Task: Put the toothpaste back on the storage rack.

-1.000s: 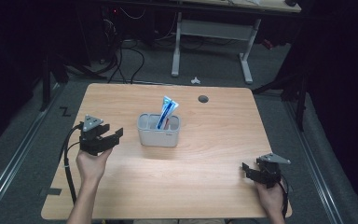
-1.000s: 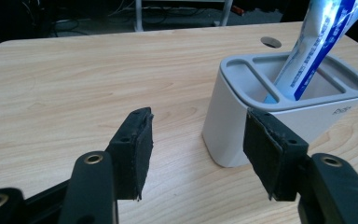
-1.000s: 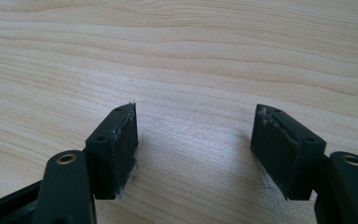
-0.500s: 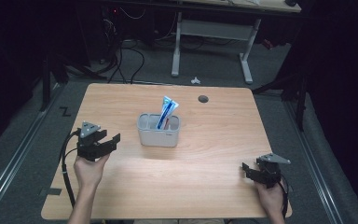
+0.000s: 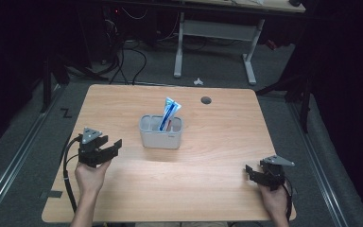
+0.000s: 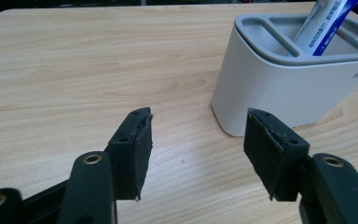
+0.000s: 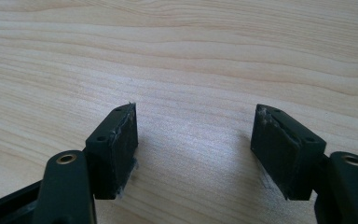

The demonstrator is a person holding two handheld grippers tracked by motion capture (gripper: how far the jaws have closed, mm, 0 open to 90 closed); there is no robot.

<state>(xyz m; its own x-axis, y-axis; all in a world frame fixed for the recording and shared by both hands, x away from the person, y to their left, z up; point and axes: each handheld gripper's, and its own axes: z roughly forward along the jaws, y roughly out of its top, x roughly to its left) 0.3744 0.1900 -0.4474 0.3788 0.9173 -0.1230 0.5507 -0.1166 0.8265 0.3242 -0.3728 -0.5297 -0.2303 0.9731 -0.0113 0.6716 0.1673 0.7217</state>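
A white holder with a grey rim [image 5: 161, 133] stands at the middle of the wooden table, and a blue-and-white toothpaste tube [image 5: 169, 112] leans upright in it. My left gripper [image 5: 113, 146] hovers left of the holder, open, nothing between its jaws. In the left gripper view the holder [image 6: 292, 79] sits just beyond the right jaw, with the tube [image 6: 325, 24] poking out of its far slot; the gripper [image 6: 198, 142] is apart from it. My right gripper [image 5: 250, 172] rests open at the table's front right, over bare wood [image 7: 193, 140].
A round cable hole [image 5: 206, 100] lies near the table's far edge. The table [image 5: 203, 194] ends close behind both hands. Cables trail from each gripper. Beyond the table stand a white desk frame [image 5: 215, 38] and dark floor.
My left gripper has drawn back toward the front-left of the table, away from the holder. The right gripper has stayed put.
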